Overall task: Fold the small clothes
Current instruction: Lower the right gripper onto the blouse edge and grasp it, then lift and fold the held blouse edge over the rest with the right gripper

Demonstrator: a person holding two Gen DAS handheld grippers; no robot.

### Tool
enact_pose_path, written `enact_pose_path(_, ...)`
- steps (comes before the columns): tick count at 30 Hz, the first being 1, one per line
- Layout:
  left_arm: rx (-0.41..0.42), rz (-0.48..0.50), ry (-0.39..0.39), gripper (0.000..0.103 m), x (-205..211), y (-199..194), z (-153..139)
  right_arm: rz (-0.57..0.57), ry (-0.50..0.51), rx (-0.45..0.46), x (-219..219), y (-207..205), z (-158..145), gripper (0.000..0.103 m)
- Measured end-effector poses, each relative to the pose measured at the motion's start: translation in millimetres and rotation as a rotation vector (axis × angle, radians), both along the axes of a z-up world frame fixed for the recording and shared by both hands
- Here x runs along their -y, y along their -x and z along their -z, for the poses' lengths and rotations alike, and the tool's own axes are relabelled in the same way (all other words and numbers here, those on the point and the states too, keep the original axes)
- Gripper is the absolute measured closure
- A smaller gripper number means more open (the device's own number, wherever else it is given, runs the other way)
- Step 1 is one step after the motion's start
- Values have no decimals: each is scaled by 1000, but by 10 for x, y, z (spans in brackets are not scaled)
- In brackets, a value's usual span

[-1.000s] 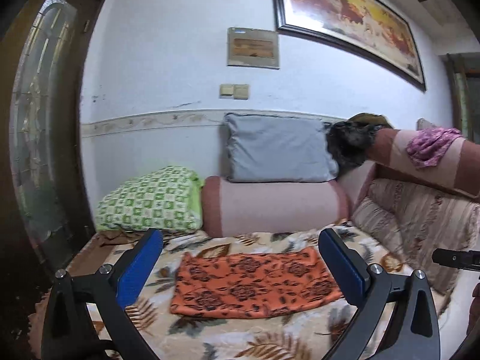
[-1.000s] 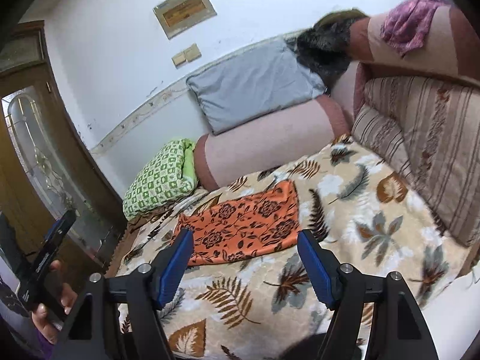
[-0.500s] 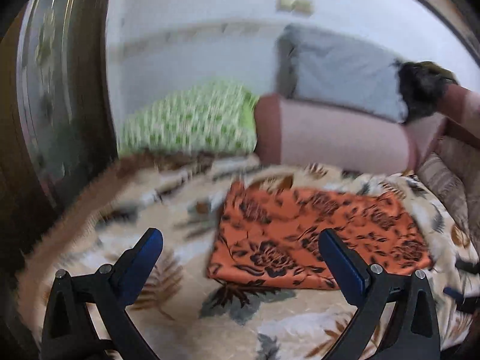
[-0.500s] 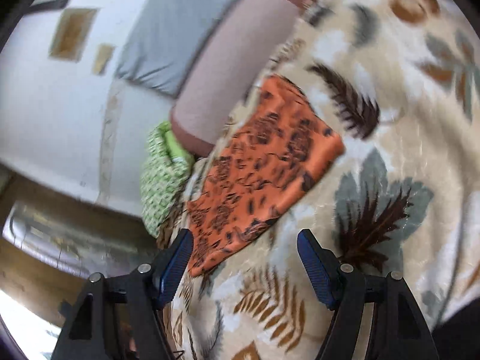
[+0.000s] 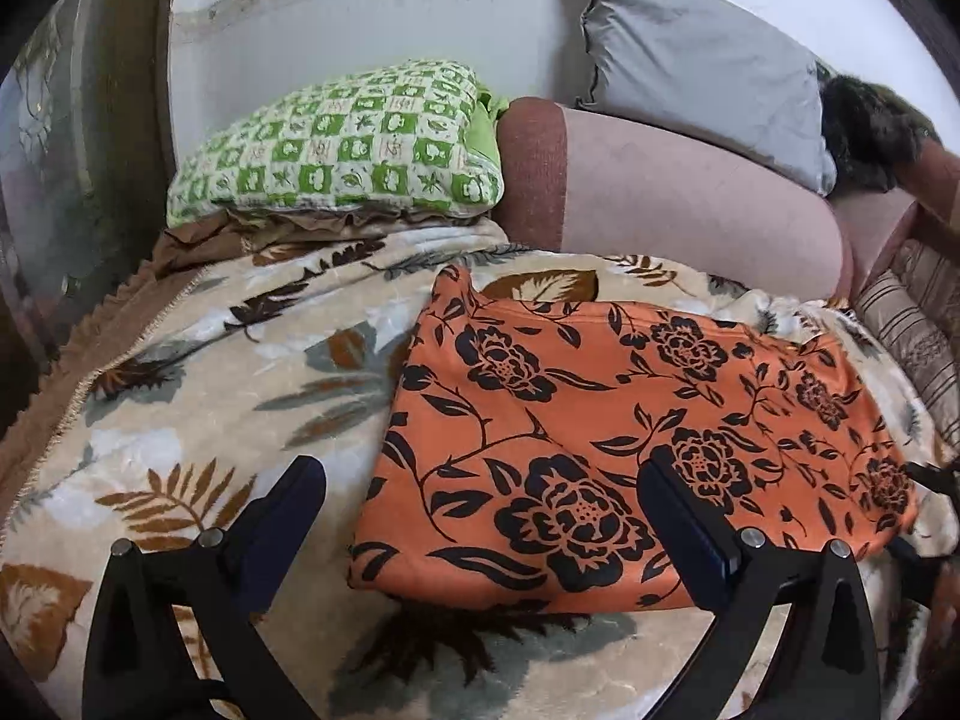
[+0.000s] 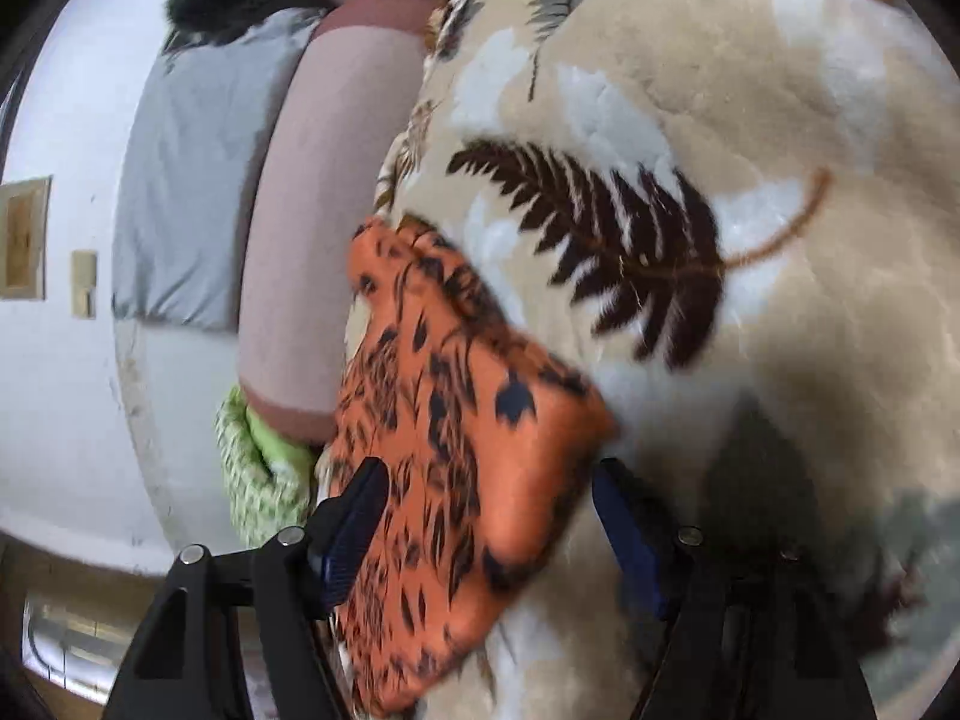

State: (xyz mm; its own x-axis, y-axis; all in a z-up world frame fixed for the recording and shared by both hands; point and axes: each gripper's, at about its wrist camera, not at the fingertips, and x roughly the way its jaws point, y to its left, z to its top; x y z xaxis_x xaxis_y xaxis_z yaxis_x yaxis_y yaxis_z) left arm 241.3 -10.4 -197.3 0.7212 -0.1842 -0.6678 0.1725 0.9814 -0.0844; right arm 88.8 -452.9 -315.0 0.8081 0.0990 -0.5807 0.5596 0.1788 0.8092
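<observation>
An orange cloth with black flowers [image 5: 600,432] lies flat on the leaf-patterned blanket [image 5: 198,396]. My left gripper [image 5: 480,510] is open just above the cloth's near left corner, with one finger over the blanket and one over the cloth. In the right wrist view the same cloth [image 6: 444,438] shows blurred; my right gripper [image 6: 489,516] is open and straddles its right end close above it. Neither holds anything.
A green checked pillow [image 5: 342,150], a pink bolster [image 5: 672,204] and a grey pillow [image 5: 696,60] line the wall behind the cloth. A dark furry thing [image 5: 870,132] sits at the far right. Striped sofa cushions [image 5: 924,324] border the right side.
Both grippers have dropped down and moved in close over the orange cloth, the left to its left end, the right to its right end. Both stay open.
</observation>
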Motion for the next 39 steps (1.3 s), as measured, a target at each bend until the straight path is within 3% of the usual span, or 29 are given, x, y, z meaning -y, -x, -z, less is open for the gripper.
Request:
enact_pose_path(2, -58, -43, 16, 0, -135, -124, 42, 18, 50, -36, 6, -109, -13, 50)
enact_pose_path(3, -87, -73, 39, 0, -234, -181, 66, 15, 69, -64, 22, -184, -7, 75)
enact_pose_path(6, -115, -139, 95, 0, -495, -274, 68, 21, 104, -103, 3, -334, -123, 78)
enact_pose_path(8, -111, -192, 99, 0, -682, -319, 19, -40, 249, -109, -161, -515, -468, 79)
enact_pose_path(9, -101, -221, 90, 0, -782, -339, -16, -82, 330, -98, -301, -622, -699, 80)
enact_pose_path(12, -71, -293, 70, 0, -1028, -379, -98, -198, 448, -28, -768, -975, -1239, 80)
enact_pose_path(17, -61, -440, 53, 0, -1496, -389, -159, -392, 532, 64, -1770, -1452, -1677, 80)
enact_pose_path(22, -94, -551, 80, 0, -1839, -430, -109, -596, 517, 50, -2809, -1750, -1396, 80)
enact_pose_path(26, -95, -589, 96, 0, -1938, -438, -86, -752, 465, -47, -3412, -1861, -758, 80)
enact_pose_path(29, -93, -576, 69, 0, -1888, -460, -74, -791, 501, -50, -3550, -1852, -558, 80)
enact_pose_path(36, -65, -570, 32, 0, -1782, -453, -130, -818, 490, 119, -3516, -1801, -838, 80)
enact_pose_path(39, -49, -575, 10, 0, -1774, -442, -146, -923, 424, 57, -3679, -1858, -570, 75)
